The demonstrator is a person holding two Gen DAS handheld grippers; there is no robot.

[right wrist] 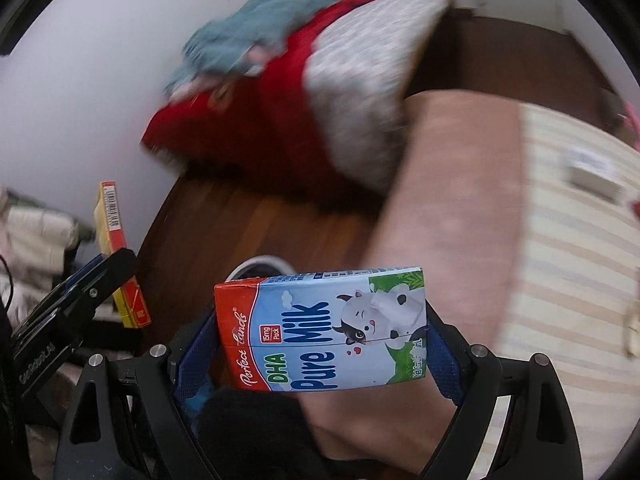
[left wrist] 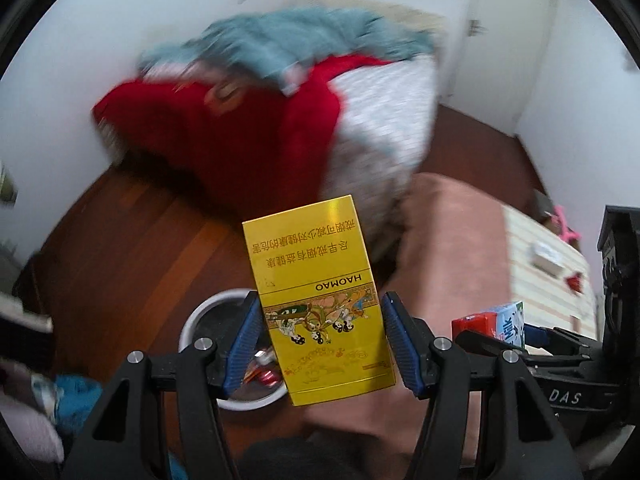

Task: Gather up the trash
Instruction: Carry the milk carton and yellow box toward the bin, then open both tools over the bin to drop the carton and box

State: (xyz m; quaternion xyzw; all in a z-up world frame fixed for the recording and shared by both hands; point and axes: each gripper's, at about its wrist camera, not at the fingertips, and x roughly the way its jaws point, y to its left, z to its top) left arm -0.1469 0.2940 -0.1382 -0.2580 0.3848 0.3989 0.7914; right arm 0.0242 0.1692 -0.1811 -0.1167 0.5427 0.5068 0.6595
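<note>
left wrist view showed the left gripper [left wrist: 320, 340] clamped on a yellow cigarette pack [left wrist: 324, 300] across its narrow sides, held above a white trash bin [left wrist: 192, 320] on the wooden floor [left wrist: 132, 240]; the glossy, thin card box looked light, stiff and crushable, so that side hold suited it. right wrist view had the right gripper [right wrist: 320, 340] closed on a milk carton [right wrist: 320, 328] at its ends, a waxy, smooth block, likely light if empty and apt to slip or dent.
</note>
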